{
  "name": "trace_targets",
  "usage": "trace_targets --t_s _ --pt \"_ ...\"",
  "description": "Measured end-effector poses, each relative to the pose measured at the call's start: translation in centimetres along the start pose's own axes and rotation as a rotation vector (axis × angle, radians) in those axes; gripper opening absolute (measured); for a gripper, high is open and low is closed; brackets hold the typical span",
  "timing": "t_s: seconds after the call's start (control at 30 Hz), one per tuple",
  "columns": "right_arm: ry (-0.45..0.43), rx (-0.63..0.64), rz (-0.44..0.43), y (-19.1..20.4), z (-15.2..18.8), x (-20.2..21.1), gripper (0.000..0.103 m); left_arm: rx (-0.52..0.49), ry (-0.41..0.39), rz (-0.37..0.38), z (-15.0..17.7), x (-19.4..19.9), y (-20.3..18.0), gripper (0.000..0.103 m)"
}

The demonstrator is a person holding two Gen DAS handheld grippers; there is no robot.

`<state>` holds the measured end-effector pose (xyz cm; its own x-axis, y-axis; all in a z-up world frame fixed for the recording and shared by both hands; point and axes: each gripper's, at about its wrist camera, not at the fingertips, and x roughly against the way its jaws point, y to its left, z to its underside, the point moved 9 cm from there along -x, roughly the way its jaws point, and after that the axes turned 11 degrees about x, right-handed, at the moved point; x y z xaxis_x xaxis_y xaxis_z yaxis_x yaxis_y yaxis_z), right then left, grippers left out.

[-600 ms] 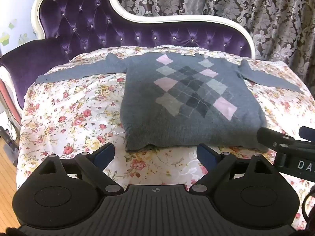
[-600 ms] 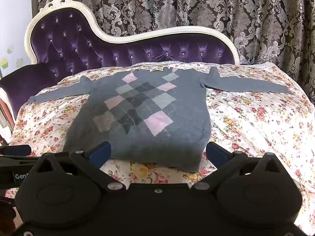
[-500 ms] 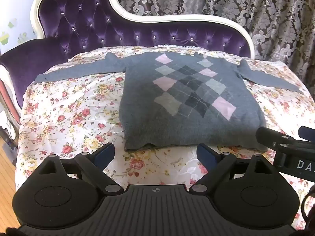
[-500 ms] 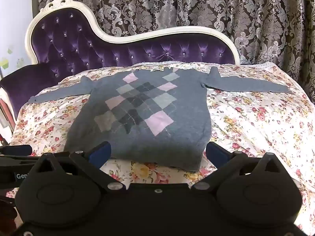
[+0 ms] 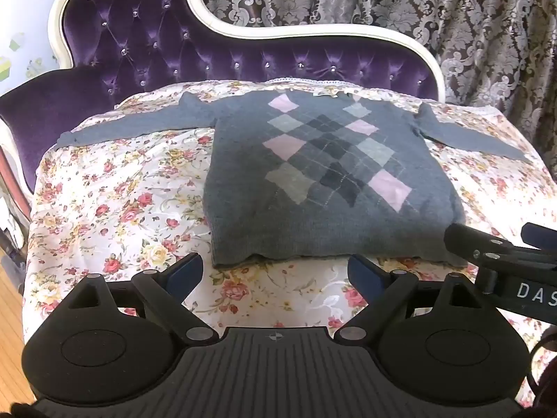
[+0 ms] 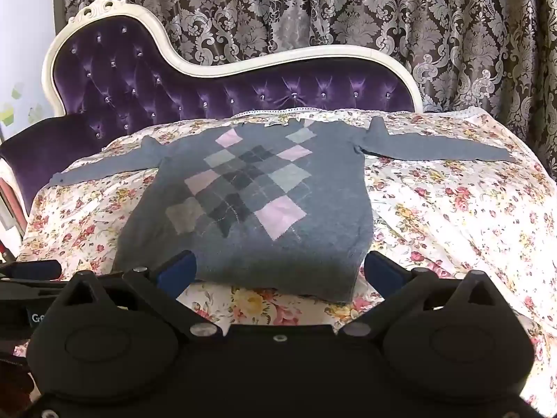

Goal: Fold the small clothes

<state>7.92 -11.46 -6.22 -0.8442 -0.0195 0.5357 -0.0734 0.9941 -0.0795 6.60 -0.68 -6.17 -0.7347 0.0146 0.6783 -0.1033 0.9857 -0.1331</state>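
A small grey sweater [image 5: 323, 188] with a pink and grey argyle front lies flat, face up, on a floral sheet [image 5: 115, 209], both sleeves spread out sideways. It also shows in the right wrist view [image 6: 250, 209]. My left gripper [image 5: 275, 271] is open and empty, just in front of the sweater's hem near its left corner. My right gripper [image 6: 278, 271] is open and empty, its fingers either side of the hem's right part. The right gripper's fingers [image 5: 487, 247] show at the right edge of the left wrist view.
The sheet [image 6: 452, 216] covers a purple tufted sofa with a white carved back [image 5: 216, 55]. Patterned curtains [image 6: 348, 10] hang behind. Wooden floor [image 5: 8, 313] shows at the lower left, past the sheet's edge. The left gripper's body [image 6: 21, 278] shows at the left edge of the right wrist view.
Both grippers have crept slightly forward toward the sweater's hem. Both stay open and empty. The sweater has not moved.
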Motion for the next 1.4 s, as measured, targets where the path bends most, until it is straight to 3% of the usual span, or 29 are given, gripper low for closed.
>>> trace_targets --t_s 0.67,1.4 --pt "0.004 -0.008 0.001 -0.2 -0.1 -0.3 0.102 0.008 0.000 -0.001 -0.4 0.0 0.0 0.091" --pt "0.013 -0.013 -0.005 -0.5 -0.4 -1.0 0.102 0.039 -0.008 -0.051 -1.5 -0.9 2.1 0.091"
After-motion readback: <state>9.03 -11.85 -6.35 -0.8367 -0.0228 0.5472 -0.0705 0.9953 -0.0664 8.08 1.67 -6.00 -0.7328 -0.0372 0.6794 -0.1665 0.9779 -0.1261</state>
